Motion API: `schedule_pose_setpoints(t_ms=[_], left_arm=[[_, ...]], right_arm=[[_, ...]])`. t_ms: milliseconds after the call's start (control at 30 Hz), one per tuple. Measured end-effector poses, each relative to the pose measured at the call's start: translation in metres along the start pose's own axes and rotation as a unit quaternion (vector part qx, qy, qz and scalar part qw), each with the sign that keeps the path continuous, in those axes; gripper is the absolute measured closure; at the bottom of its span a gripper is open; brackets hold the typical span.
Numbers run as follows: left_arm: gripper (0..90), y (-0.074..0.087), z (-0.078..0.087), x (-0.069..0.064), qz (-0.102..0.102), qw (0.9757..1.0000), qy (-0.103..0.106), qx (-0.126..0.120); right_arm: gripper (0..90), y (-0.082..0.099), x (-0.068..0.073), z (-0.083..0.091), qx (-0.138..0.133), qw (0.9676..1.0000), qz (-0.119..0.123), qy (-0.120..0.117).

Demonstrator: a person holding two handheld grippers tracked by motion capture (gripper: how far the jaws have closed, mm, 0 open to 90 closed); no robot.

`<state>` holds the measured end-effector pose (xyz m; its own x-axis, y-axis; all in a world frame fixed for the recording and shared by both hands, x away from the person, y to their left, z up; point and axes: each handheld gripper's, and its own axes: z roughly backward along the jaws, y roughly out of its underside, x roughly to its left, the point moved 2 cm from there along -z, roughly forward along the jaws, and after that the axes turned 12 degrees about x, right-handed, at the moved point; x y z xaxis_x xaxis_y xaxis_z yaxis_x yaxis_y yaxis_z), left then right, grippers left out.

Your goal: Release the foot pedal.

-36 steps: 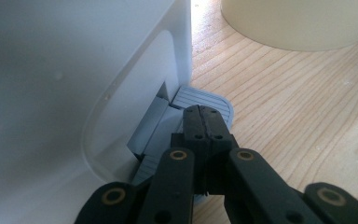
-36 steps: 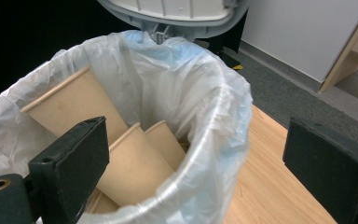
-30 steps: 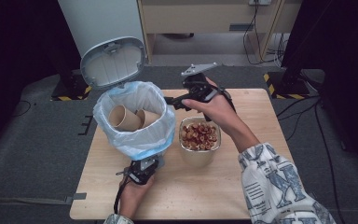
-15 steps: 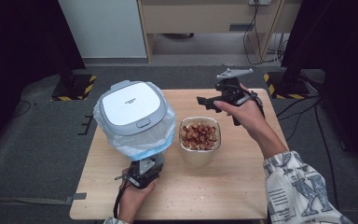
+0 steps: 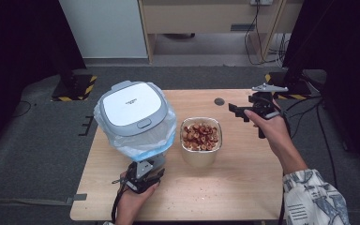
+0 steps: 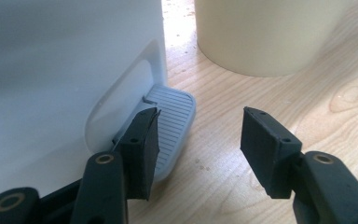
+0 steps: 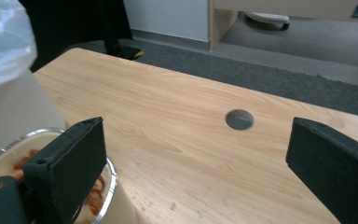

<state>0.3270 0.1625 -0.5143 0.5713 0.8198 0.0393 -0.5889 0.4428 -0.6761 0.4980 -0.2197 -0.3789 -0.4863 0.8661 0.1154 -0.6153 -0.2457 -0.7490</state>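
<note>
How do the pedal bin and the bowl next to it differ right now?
The bin is white, taller, lined with a clear bag and its lid is closed; the bowl is cream, lower and open, showing reddish food pieces. The bin has a grey foot pedal at its base; the bowl has none. Both stand upright on the wooden table.

A pale, matt wooden table (image 5: 243,183) with visible grain carries a white smooth plastic pedal bin (image 5: 131,108) lined with a glossy translucent blue plastic bag (image 5: 161,136), its grey ribbed plastic pedal (image 6: 170,121), and a matt cream bowl (image 5: 200,157) with a shiny clear rim.
</note>
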Motion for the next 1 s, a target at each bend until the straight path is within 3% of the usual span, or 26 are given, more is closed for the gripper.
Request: schedule_pose_setpoints(t_ms=[300, 767, 1000], left_arm=[[37.9, 0.002, 0.004, 0.005, 0.016, 0.9998, 0.007, -0.002], [33.2, 0.009, 0.011, 0.01, 0.013, 0.9999, 0.011, 0.002], [32.0, 0.011, 0.012, 0.015, 0.015, 0.9998, 0.013, 0.006]], right_arm=[[5.4, 0.037, -0.017, 0.001, 0.006, 0.9997, -0.018, 0.017], [6.0, 0.094, -0.022, -0.002, 0.018, 0.9985, -0.033, 0.039], [6.3, 0.131, -0.024, -0.014, 0.039, 0.9959, -0.058, 0.058]])
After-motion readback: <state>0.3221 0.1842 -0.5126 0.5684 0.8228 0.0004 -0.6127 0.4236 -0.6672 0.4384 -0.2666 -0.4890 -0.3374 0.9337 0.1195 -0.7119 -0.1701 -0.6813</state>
